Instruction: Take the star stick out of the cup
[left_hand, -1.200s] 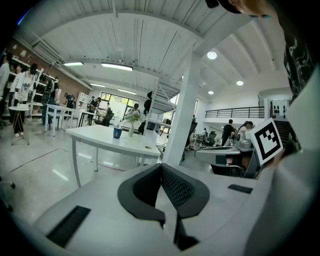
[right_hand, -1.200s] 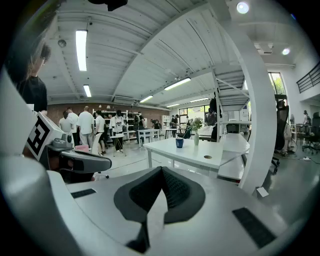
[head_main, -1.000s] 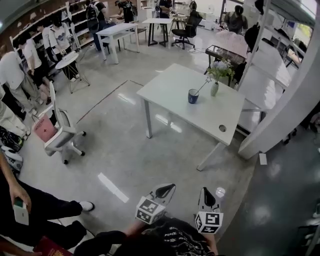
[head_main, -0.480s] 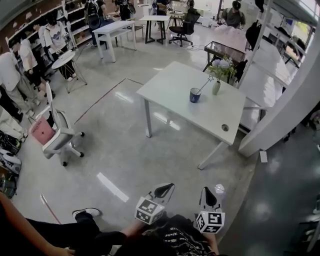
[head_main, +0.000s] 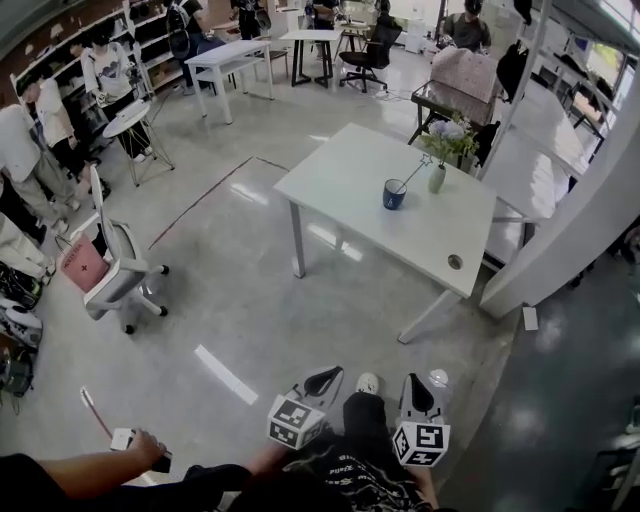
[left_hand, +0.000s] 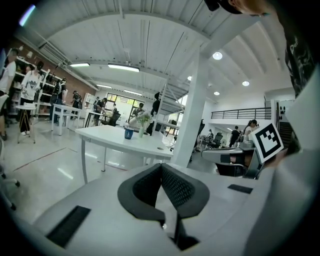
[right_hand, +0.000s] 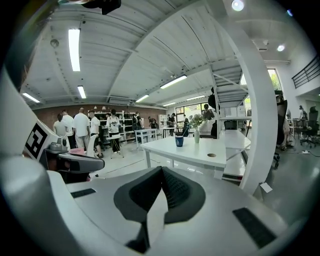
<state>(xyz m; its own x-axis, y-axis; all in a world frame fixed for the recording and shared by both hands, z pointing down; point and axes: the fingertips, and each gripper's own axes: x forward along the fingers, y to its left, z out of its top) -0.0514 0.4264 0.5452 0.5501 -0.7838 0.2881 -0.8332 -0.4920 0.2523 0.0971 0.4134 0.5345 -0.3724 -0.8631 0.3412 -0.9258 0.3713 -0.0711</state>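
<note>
Left tongs and right tongs are held low, close to the person's body. Each pair is closed tip to tip and grips nothing. Well apart from them, a white surface carries a blue cup. The star stick leans out of it, near a flower vase.

The floor is glossy and mirrors the lights. The bench is smooth matt white. The fingers are ribbed black.
</note>
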